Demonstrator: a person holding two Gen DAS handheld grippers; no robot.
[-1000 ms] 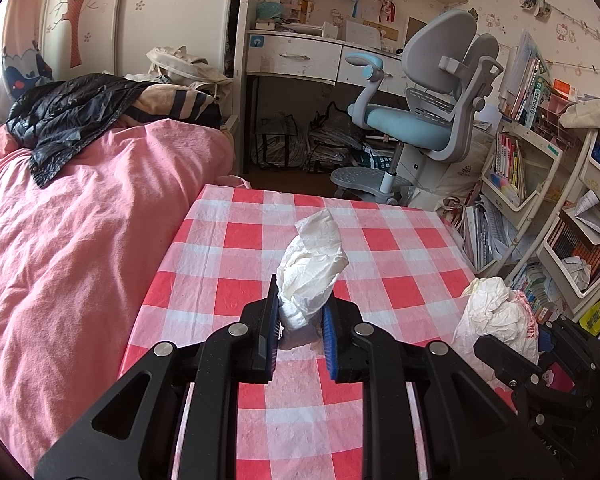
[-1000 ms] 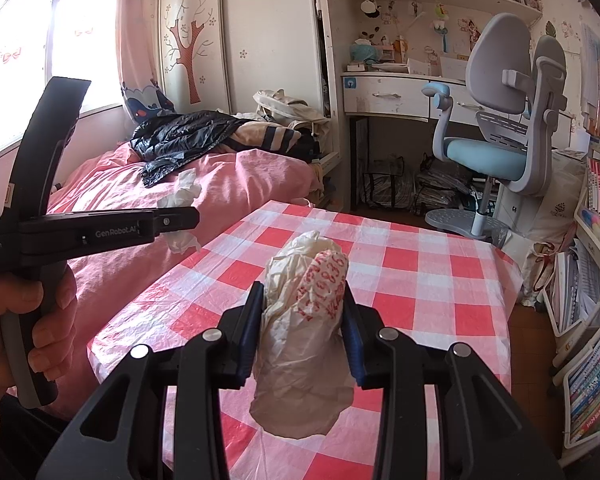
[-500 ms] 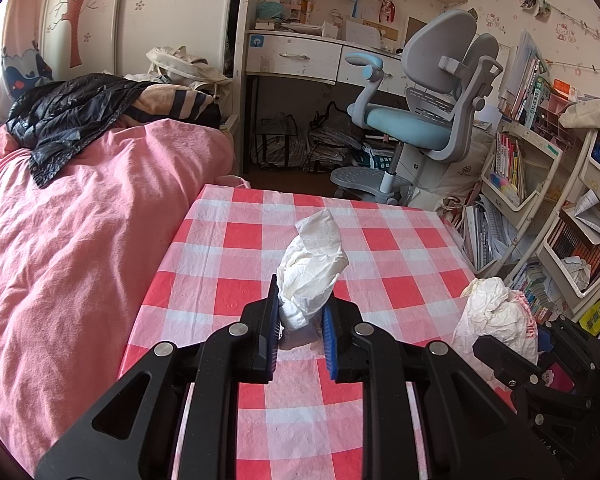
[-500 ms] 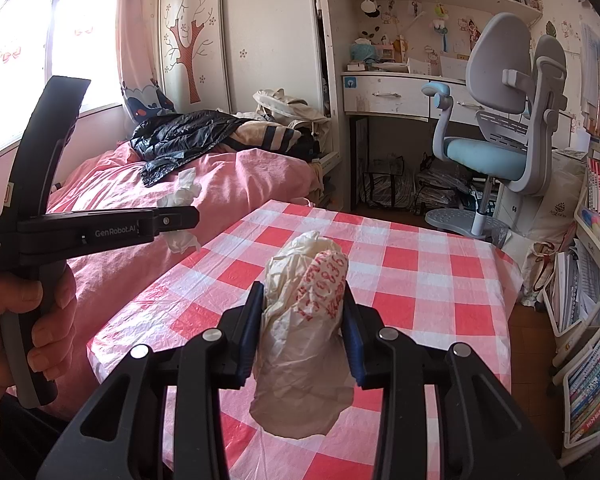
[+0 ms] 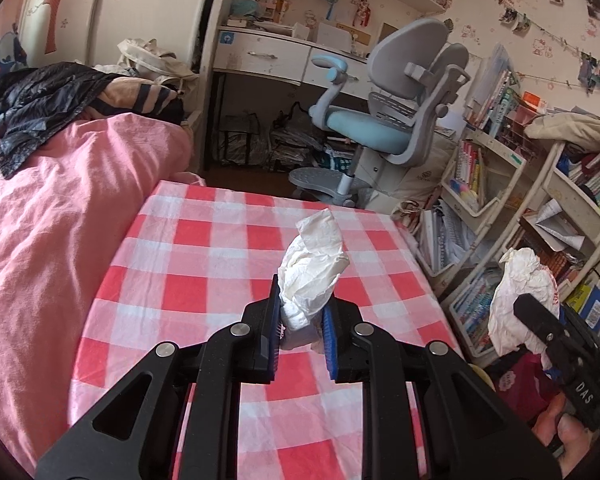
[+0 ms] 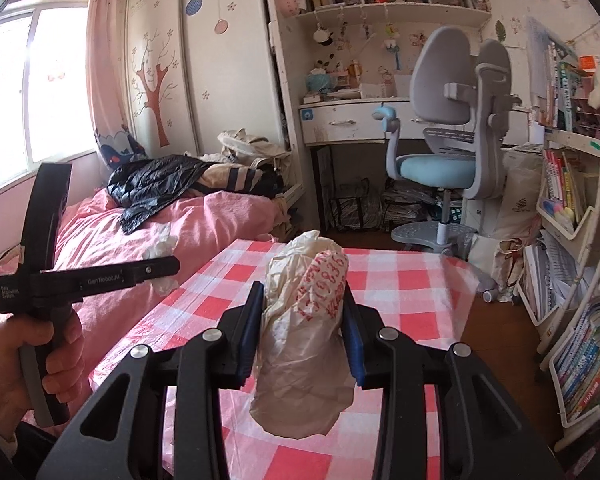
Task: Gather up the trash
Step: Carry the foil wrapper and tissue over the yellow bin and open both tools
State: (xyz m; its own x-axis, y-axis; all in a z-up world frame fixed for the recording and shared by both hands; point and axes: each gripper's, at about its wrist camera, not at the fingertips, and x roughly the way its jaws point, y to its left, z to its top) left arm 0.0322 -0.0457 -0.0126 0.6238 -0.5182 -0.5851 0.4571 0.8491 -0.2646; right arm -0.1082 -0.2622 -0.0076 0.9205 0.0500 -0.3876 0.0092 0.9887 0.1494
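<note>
My left gripper (image 5: 300, 312) is shut on a crumpled white tissue (image 5: 314, 268), held above the red-and-white checked tablecloth (image 5: 204, 264). In the right wrist view my right gripper (image 6: 302, 312) is shut on a crumpled white plastic bag with red print (image 6: 308, 328), also over the checked cloth (image 6: 404, 280). The bag (image 5: 520, 300) and the right gripper's black body show at the right edge of the left wrist view. The left gripper's handle (image 6: 80, 280), held by a hand, and its tissue (image 6: 162, 248) show at the left of the right wrist view.
A pink bed (image 5: 52, 232) with a black jacket (image 5: 40, 108) lies left of the table. Beyond stand a desk (image 5: 268, 60) and a grey-blue chair (image 5: 384, 124). Bookshelves (image 5: 500, 184) crowd the right side.
The right gripper with its bag has risen and tipped up, so more of the wall shelves shows. The left gripper's view has shifted slightly to the right; both grips are unchanged.
</note>
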